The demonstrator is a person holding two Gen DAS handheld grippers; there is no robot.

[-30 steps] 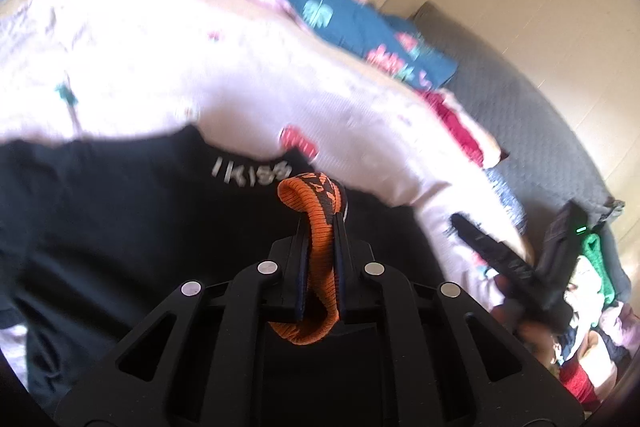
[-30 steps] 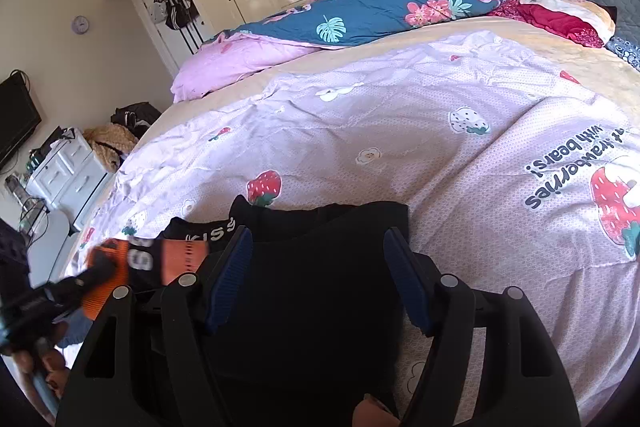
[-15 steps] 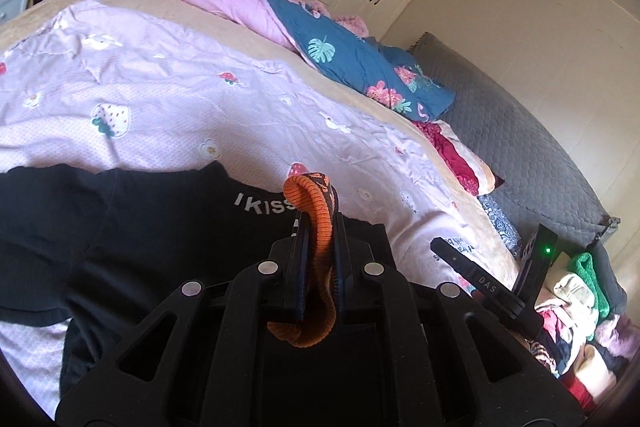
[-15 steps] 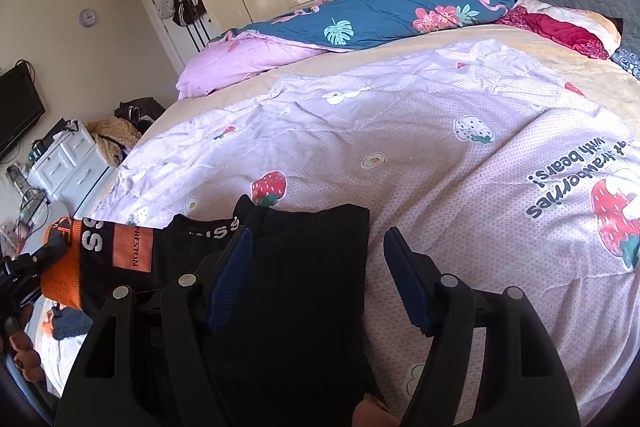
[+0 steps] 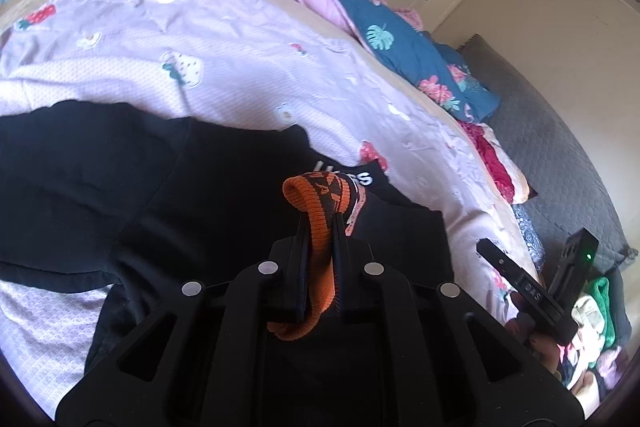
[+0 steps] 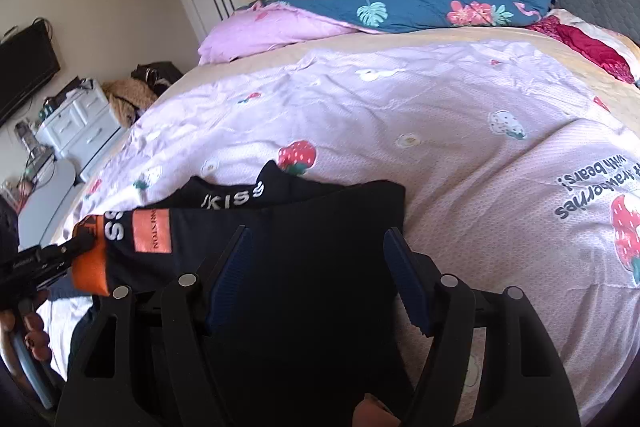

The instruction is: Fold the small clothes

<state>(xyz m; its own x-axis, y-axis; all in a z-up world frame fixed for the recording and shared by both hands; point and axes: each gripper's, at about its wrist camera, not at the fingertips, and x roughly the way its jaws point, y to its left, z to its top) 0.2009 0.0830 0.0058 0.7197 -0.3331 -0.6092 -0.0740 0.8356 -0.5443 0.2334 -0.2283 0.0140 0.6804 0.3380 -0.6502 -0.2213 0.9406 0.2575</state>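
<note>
Black garment beneath gaping right gripper, cuff (orange) pinched in left gripper

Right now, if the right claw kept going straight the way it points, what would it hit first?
Most likely the black fabric garment lying on the lilac strawberry-print bedspread: the open right claw points down at it with nothing in between, though depth is unclear.

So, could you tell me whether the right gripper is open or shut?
Open: the right gripper has its blue pads wide apart over the black garment, gripping nothing.
</note>
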